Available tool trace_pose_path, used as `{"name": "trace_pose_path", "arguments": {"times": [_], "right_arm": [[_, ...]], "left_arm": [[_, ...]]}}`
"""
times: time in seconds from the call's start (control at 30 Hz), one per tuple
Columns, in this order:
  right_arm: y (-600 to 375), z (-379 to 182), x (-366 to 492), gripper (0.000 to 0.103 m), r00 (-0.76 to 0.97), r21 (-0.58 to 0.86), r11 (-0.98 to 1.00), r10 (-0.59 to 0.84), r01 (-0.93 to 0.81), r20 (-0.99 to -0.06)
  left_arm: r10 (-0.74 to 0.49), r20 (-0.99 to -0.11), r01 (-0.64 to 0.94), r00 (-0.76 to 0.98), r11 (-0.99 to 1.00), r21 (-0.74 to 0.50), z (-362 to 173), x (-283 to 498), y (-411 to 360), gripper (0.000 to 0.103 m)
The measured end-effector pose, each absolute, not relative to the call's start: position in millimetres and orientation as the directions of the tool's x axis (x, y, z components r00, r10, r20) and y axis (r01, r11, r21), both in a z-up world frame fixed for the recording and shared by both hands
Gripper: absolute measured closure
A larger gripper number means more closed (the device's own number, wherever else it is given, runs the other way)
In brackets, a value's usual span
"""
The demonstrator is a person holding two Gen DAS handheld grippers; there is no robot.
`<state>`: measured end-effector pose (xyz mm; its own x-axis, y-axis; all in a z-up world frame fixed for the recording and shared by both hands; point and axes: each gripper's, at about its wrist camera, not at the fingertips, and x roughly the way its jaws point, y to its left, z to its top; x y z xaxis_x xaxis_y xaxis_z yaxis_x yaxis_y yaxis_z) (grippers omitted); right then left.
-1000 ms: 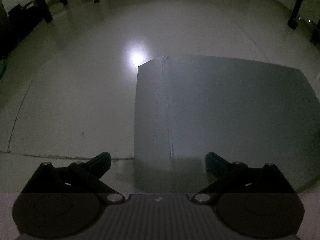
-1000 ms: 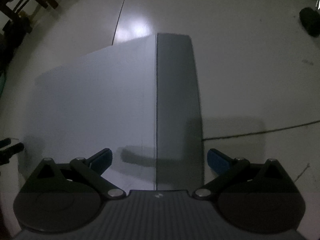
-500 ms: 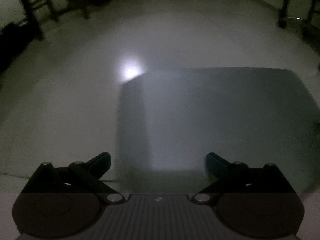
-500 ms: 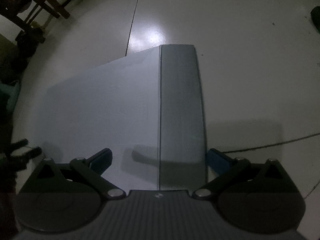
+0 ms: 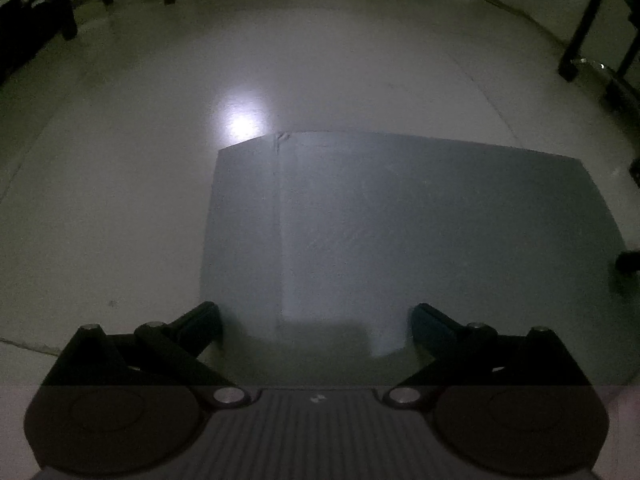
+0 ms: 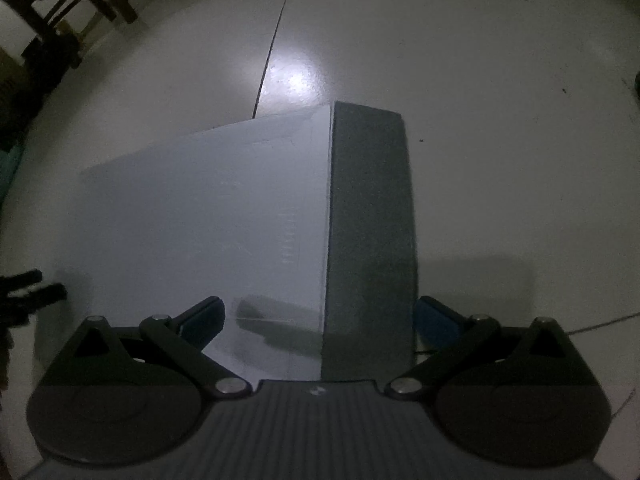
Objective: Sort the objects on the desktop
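While both views are dim, each shows a pale grey table top with nothing resting on the visible part of it; no object to be sorted appears in either view. Left wrist view: the left gripper (image 5: 316, 316) hovers over the near left part of the table (image 5: 440, 220), its jaws spread wide and holding nothing. A faint seam (image 5: 277, 232) runs along the top close to its left edge. Beyond the table lies a glossy tiled floor (image 5: 120, 160) bearing a bright reflection of light (image 5: 242, 130), with dark furniture legs (image 5: 60, 4) at the far left. At the right margin a dark shape (image 5: 628, 262) intrudes at the table's edge; its identity cannot be told. Right wrist view: the right gripper (image 6: 320, 316) hovers over the table's right edge (image 6: 330, 220), its jaws likewise spread wide and empty, with the table's darker side face (image 6: 370, 220) dropping to the floor. At the left margin, the dark finger tips (image 6: 36, 288) of the other gripper reach over the table.
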<state>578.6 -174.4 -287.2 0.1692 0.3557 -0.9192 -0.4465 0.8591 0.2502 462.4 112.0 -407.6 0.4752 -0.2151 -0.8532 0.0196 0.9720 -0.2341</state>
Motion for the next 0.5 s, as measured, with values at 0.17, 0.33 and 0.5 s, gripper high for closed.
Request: {"name": "trace_pose_path", "arguments": {"times": [0.17, 0.33, 0.5], "right_arm": [[-158, -283, 552, 0.000, 0.136, 0.255, 0.806, 0.381, -0.534, -0.915], [-144, -282, 527, 0.000, 0.172, 0.223, 0.813, 0.365, -0.538, -0.915], [-149, -281, 521, 0.000, 0.205, 0.218, 0.827, 0.367, -0.519, -0.907]], "left_arm": [[-0.431, -0.803, 0.141, 0.412, 0.900, -0.411, -392, 465, 91, 0.005], [-0.279, -0.830, 0.215, 0.483, 0.957, -0.197, -381, 455, 68, 0.022], [-0.084, -0.796, -0.059, 0.600, 0.987, -0.149, -373, 459, 158, 0.000]]}}
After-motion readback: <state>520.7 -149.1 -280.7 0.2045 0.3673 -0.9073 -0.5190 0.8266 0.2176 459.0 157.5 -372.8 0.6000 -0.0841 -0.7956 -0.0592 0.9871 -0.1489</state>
